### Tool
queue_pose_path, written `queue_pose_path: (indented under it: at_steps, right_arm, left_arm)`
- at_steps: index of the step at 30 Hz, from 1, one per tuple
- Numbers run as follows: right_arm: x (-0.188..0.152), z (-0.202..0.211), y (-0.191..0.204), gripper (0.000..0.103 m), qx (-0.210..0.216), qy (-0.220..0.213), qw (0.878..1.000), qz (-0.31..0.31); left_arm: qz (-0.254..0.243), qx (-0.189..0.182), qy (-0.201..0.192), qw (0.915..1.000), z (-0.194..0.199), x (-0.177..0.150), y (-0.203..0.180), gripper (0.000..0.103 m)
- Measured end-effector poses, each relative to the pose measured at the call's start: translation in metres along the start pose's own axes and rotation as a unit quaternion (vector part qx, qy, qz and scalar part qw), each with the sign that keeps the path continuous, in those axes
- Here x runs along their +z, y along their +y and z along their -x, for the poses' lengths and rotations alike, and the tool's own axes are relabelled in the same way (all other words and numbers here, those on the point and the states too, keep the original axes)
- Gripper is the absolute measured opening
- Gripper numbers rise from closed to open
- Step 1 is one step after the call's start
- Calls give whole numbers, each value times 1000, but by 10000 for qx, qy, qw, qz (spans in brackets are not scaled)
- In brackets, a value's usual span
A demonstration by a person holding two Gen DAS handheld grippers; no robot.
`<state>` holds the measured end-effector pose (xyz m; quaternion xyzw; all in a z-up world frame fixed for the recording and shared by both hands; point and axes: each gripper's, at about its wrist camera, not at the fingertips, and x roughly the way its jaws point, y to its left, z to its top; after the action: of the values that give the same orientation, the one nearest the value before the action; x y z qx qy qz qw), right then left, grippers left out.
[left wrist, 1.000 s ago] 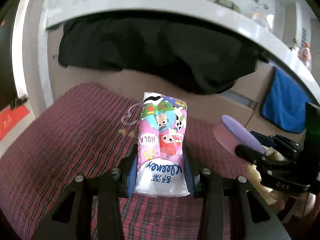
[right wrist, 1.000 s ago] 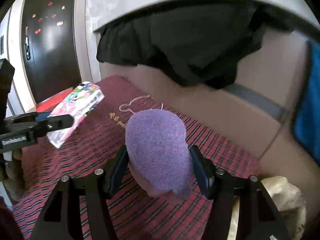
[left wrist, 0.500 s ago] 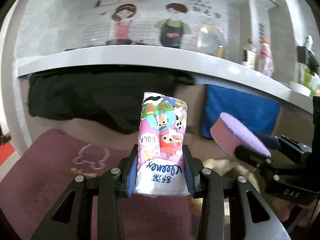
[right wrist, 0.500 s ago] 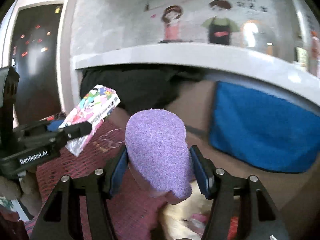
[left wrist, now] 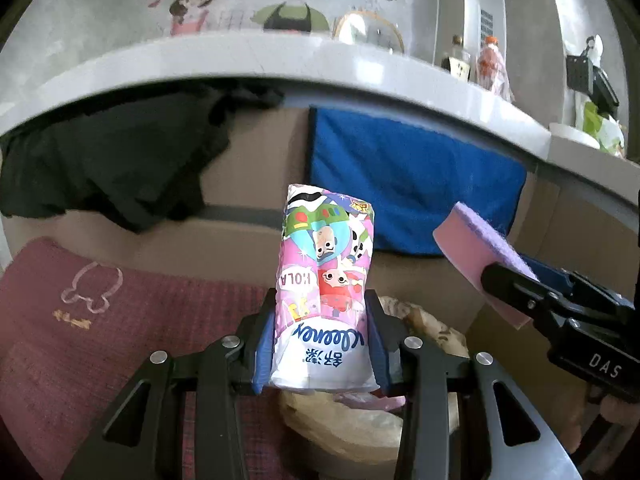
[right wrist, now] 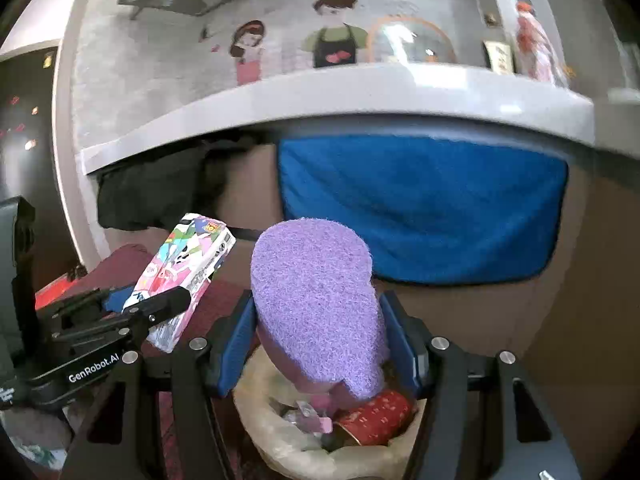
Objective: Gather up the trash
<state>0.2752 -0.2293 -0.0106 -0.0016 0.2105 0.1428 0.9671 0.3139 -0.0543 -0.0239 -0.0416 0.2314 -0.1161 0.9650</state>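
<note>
While gripped, tissue pack (left wrist: 324, 296), purple sponge (right wrist: 320, 304)

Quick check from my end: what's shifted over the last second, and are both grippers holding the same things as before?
Both grippers swung away from the red mat toward the lined bin, which now sits right below them. The counter and blue towel have come into view. No grasp changed: the left gripper still clamps the tissue pack, and the right gripper still clamps the purple sponge. Nothing has been dropped yet.
</note>
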Motion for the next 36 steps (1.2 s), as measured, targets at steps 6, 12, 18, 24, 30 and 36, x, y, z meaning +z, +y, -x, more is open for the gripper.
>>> queue_pose_path:
  at_steps: [6, 12, 18, 24, 30, 36]
  right_arm:
    - [-18, -20, -25, 58, -114, 208, 9992, -327]
    - [-35, -42, -39, 58, -169, 441, 9973, -561]
    - [-44, -56, -42, 58, -274, 571, 9963, -577]
    - [-51, -63, -46, 61, -316, 552, 9963, -579]
    - [-51, -61, -46, 62, -359, 515, 9956, -700]
    - [-50, -40, -35, 62, -374, 453, 9957, -721]
  left_arm:
    - [65, -126, 357, 9993, -32, -16, -8, 41]
    - [67, -145, 532, 9985, -53, -25, -9, 41]
    - [-4, -551, 620, 9966, -67, -26, -8, 44]
    - [219, -909, 830, 9922, -80, -25, 7, 57]
    - [267, -811, 615, 9944, -65, -18, 13, 57]
    - [530, -424, 527, 9963, -23, -19, 25, 57]
